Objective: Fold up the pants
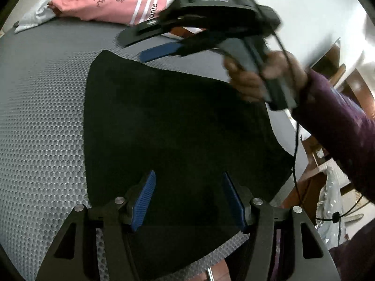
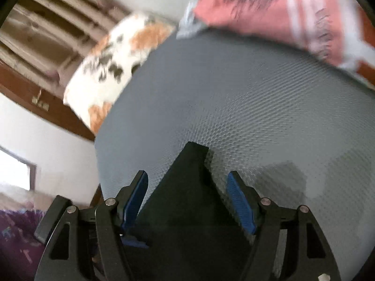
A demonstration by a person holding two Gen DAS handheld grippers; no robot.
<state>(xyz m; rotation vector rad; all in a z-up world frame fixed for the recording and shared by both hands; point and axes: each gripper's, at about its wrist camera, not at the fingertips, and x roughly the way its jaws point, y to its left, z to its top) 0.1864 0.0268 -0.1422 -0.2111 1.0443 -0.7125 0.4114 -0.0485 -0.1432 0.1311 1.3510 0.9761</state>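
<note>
The black pants [image 1: 178,121] lie flat on the grey textured mat [image 1: 42,107], folded into a broad dark shape. My left gripper [image 1: 188,175] is open and hovers above the near part of the pants, holding nothing. My right gripper [image 1: 150,52], held in a hand with a purple sleeve, is blurred above the far edge of the pants. In the right wrist view my right gripper [image 2: 187,178] is open, with a corner of the pants [image 2: 185,201] below and between its fingers.
A pink printed garment [image 1: 112,0] lies at the far edge of the mat and shows in the right wrist view [image 2: 276,11]. A white, orange and black patterned cloth [image 2: 112,70] lies at the mat's left edge. Wooden furniture [image 1: 328,65] stands to the right.
</note>
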